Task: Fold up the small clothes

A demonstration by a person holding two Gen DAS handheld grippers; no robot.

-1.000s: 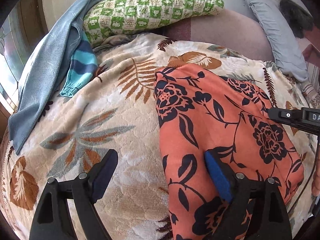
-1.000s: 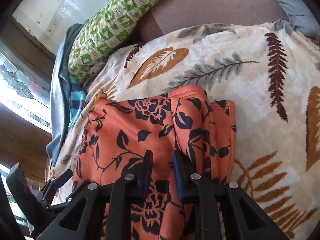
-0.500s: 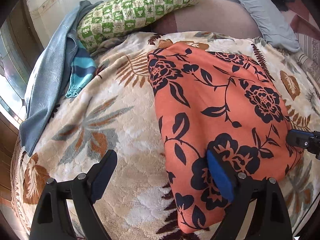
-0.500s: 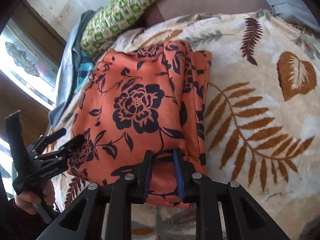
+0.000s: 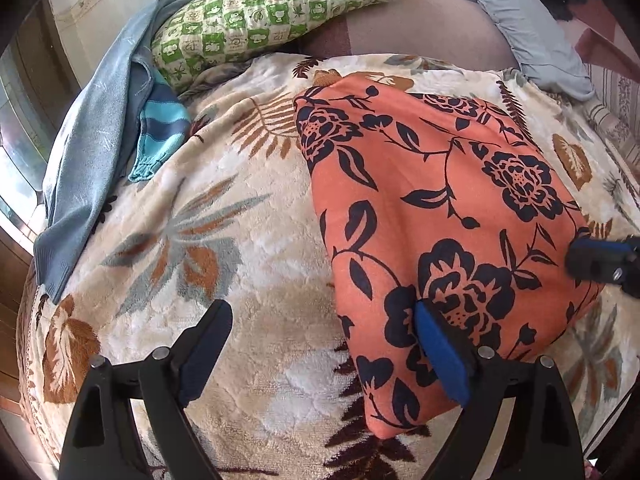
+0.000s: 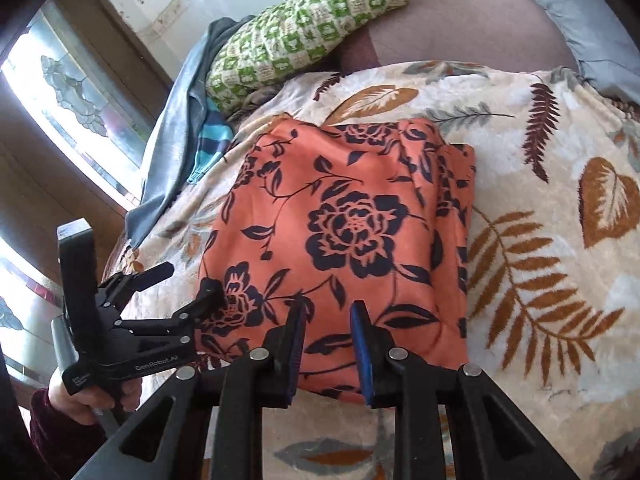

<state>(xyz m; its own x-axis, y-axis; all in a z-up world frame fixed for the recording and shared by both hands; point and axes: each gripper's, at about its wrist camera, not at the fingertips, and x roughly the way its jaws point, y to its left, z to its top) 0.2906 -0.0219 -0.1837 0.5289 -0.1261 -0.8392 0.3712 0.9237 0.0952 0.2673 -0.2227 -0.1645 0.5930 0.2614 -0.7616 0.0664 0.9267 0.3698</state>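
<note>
Orange floral garment [image 6: 344,216] x1 folded; left gripper [image 5: 324,344] wide, right gripper [image 6: 326,344] slightly parted, both empty.

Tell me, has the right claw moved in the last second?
Yes. The right claw has drawn back from the middle of the orange flowered cloth to its near edge, away from the green pillow.

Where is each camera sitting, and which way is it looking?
Left wrist: sits on the left gripper, looking down over the leafy blanket at the orange flowered cloth; its two fingers show, wide open.
Right wrist: sits on the right gripper, looking down at the same cloth; its fingers show, plus the left gripper in a hand.
Shared: cloth, blanket, green pillow.
</note>
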